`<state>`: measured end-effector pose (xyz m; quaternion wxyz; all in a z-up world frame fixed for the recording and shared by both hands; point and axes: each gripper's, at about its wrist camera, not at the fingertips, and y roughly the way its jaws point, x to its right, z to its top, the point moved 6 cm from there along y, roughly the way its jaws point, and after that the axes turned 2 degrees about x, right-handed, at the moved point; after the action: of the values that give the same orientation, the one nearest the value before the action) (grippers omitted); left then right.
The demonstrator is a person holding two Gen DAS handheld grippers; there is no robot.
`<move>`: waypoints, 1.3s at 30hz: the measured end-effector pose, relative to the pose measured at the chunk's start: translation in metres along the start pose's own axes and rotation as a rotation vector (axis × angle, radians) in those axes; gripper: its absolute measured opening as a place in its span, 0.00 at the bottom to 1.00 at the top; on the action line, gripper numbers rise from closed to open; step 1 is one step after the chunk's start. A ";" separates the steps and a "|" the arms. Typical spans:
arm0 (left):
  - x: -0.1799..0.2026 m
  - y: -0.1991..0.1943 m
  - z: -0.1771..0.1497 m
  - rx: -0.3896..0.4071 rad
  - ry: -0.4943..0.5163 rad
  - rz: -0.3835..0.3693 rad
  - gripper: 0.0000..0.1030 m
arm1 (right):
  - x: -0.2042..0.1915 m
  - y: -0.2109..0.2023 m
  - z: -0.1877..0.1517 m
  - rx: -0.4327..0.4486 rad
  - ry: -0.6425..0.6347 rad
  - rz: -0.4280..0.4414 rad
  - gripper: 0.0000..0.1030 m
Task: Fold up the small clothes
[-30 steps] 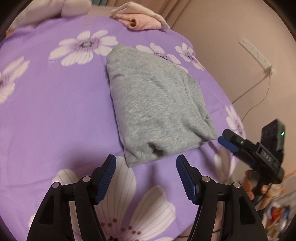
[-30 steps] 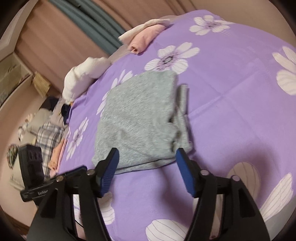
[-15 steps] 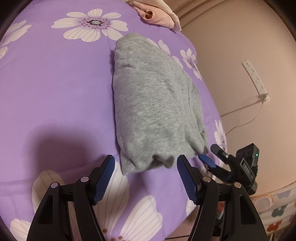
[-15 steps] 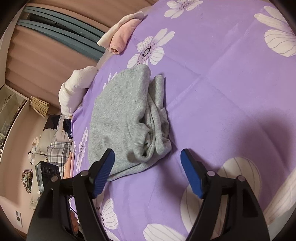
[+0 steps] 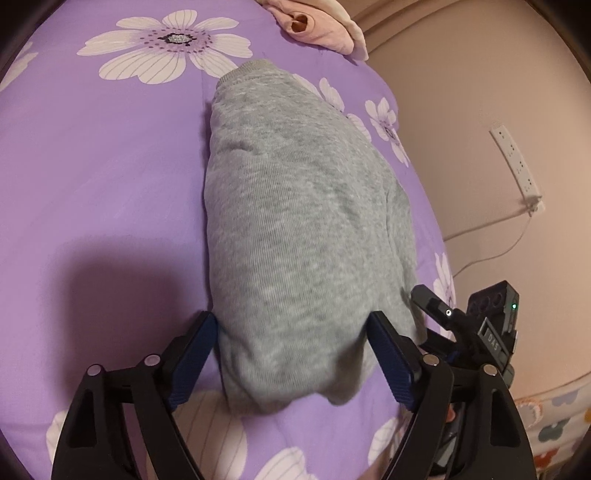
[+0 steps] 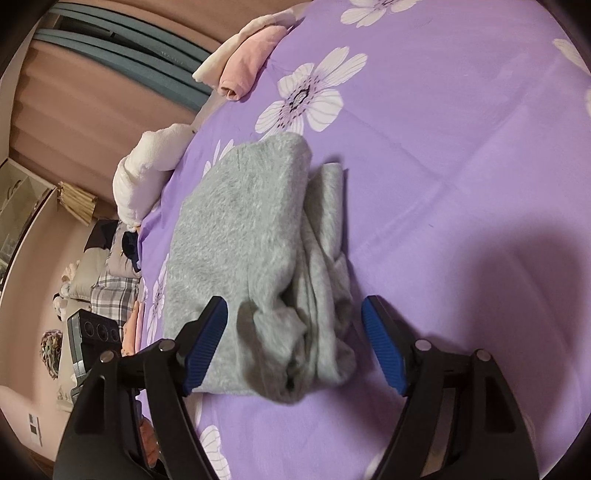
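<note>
Left wrist: left hand-held gripper [image 5: 291,354] wide, straddling grey garment [image 5: 295,229], near hem hidden. Right hand-held gripper [image 6: 295,347] wide likewise. Pink clothes [image 5: 314,22] cut off.

Bedroom: floral bedsheet [image 5: 110,166], curtains [image 6: 92,81]

Black left gripper [image 5: 291,360], ribbed blue pads [image 5: 192,363], silver screws

A bed under a purple sheet printed with white flowers [image 5: 110,166] stood beside a plain pinkish-beige wall [image 5: 461,92] that carried a white power strip [image 5: 515,162]. Brown pleated curtains [image 6: 85,92] hung beyond.
</note>
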<state>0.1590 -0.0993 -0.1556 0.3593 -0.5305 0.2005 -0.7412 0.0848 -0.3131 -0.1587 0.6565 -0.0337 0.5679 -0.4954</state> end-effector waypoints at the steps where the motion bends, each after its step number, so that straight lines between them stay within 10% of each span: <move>1: -0.001 0.001 0.002 -0.002 -0.003 -0.002 0.80 | -0.001 0.004 0.001 -0.009 -0.008 0.006 0.74; 18: -0.003 0.018 0.016 -0.013 0.022 0.038 0.89 | -0.016 0.042 0.028 -0.049 -0.064 0.040 0.73; 31: -0.004 0.016 0.018 0.051 0.051 0.065 0.82 | -0.040 0.053 0.029 0.004 -0.208 -0.025 0.27; 39: -0.001 -0.012 0.020 0.120 0.057 0.056 0.81 | -0.082 0.043 0.028 0.076 -0.322 -0.001 0.25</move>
<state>0.1742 -0.0886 -0.1412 0.4053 -0.4810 0.1803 -0.7563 0.1442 -0.2498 -0.1166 0.7394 -0.0880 0.4362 -0.5053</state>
